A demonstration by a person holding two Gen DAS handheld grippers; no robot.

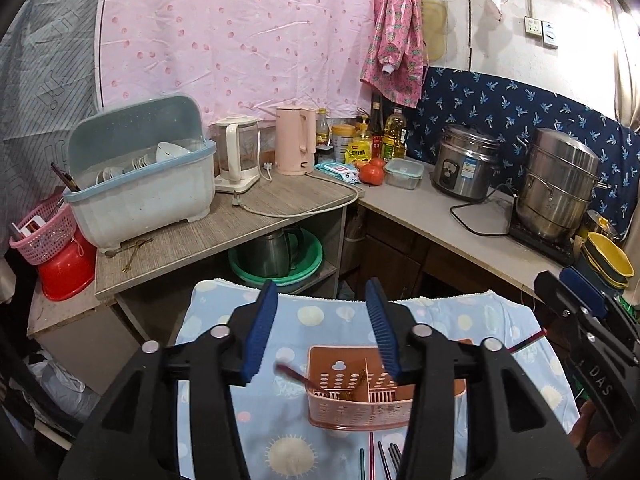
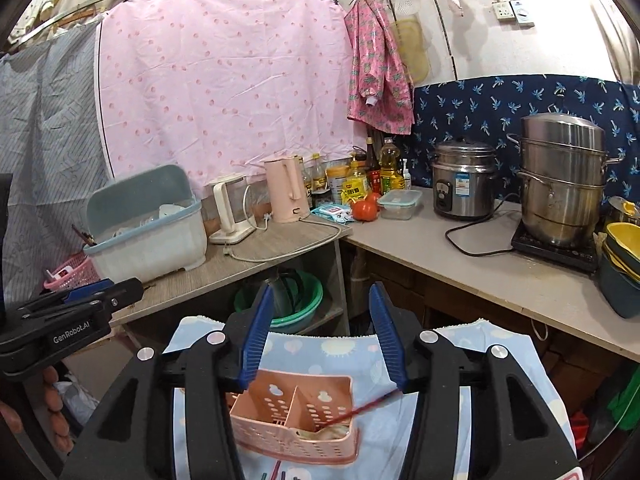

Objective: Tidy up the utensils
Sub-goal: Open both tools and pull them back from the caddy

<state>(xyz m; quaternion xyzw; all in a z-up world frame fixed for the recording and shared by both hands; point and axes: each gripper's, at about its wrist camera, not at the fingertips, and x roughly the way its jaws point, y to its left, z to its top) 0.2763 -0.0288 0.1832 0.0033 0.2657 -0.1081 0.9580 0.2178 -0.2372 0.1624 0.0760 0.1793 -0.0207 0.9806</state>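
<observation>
My left gripper stands about half open, its blue ribbed pads apart with nothing between them; it hangs above the landmark for this report, the salmon-pink perforated plastic utensil caddy. The caddy sits on a light blue towel with pale dots and suns, and has a central divider making two compartments.

Left of the caddy's near wall, a dark red chopstick leans out of the left compartment, its tip past the rim; it is blurred. In front of the caddy, toward me, several loose chopsticks in red, green and dark tones lie on the towel.

My right gripper is likewise about half open and grips nothing. From its view a thin red chopstick slants from the caddy's right compartment up toward my right finger's pad; whether it touches the pad I cannot tell. A pale cloth-like object lies in the bottom of that compartment.

Behind the caddy, well apart, a wood-grain counter carries a blue-and-white lidded dish rack. Further right of the caddy stands a steel rice cooker, then a stacked steel steamer pot.
</observation>
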